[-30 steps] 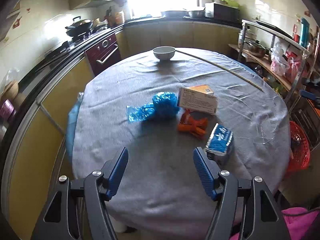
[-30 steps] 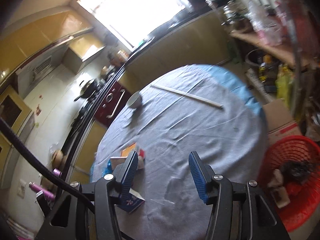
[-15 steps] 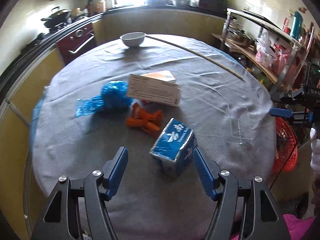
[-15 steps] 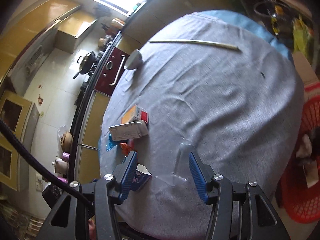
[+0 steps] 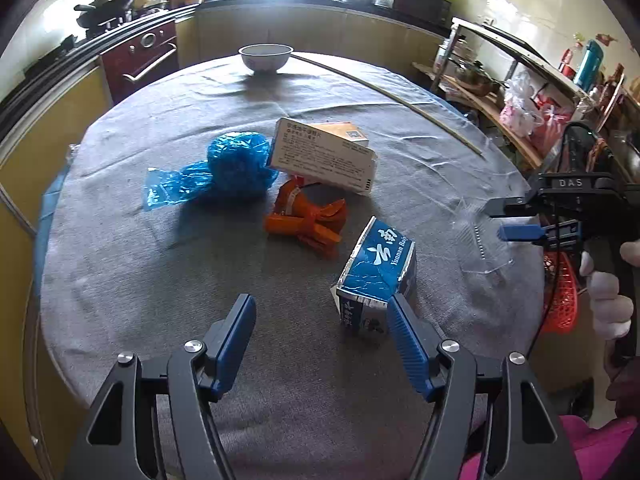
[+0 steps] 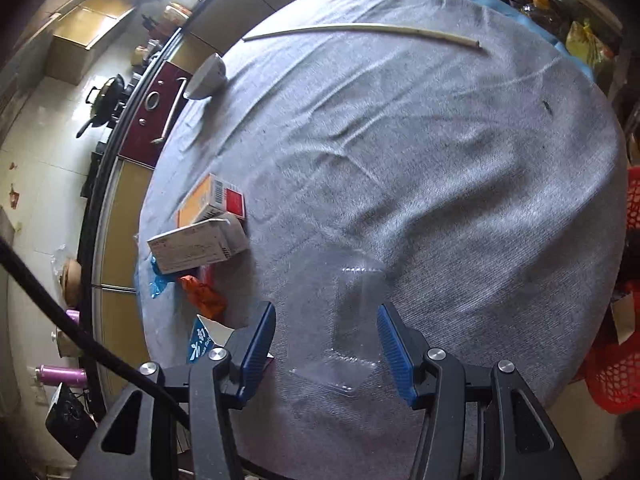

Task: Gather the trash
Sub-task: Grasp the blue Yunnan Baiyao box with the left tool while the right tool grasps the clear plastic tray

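Left tongs (image 5: 322,322) spread apart, blue carton (image 5: 376,270) tilted upright just beyond; right tongs (image 6: 326,328) apart around clear tray (image 6: 352,320), long axis pointing away.

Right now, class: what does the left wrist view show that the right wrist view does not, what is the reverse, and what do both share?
Only the left wrist view shows the open left gripper, the whole blue plastic bag and the right gripper from outside. Only the right wrist view shows the open right gripper straddling the clear plastic tray. Both show the blue carton, orange wrapper, white box, bowl, stick and red basket.
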`<state>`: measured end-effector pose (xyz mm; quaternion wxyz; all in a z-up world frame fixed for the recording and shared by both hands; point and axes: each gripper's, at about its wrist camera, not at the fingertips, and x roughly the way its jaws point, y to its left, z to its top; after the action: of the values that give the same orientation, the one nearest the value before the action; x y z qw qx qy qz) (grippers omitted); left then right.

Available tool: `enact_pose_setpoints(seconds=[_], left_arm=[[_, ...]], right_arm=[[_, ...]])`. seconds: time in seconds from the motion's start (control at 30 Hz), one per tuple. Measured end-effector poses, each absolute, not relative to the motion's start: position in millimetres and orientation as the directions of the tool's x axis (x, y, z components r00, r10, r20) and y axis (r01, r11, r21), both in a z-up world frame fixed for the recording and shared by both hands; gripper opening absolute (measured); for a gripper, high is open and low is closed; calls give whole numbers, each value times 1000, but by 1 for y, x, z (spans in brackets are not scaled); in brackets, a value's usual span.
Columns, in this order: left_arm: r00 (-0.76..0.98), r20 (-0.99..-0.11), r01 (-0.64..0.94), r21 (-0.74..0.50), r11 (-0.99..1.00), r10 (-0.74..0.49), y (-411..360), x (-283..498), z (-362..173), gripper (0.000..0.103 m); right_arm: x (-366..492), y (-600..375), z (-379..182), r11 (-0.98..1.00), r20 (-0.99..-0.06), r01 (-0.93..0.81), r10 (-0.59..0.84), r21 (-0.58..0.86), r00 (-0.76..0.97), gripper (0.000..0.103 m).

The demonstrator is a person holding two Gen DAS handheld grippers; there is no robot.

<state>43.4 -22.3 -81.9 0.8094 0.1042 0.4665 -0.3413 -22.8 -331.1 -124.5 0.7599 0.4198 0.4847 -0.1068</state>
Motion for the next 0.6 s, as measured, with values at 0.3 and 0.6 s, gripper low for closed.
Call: enact_pose_setpoints(seconds=[0.3,0.6], left_arm=[[270,-808,759,-156,632,-524,-55,47,-85,72],[201,-819,769,-208,605,-537,-70,58,-104,72]], right_arm=[[1,-307,-130,689,-894,598,170,409,415,57],[18,-290,-139,752,-936,587,117,301,331,59]])
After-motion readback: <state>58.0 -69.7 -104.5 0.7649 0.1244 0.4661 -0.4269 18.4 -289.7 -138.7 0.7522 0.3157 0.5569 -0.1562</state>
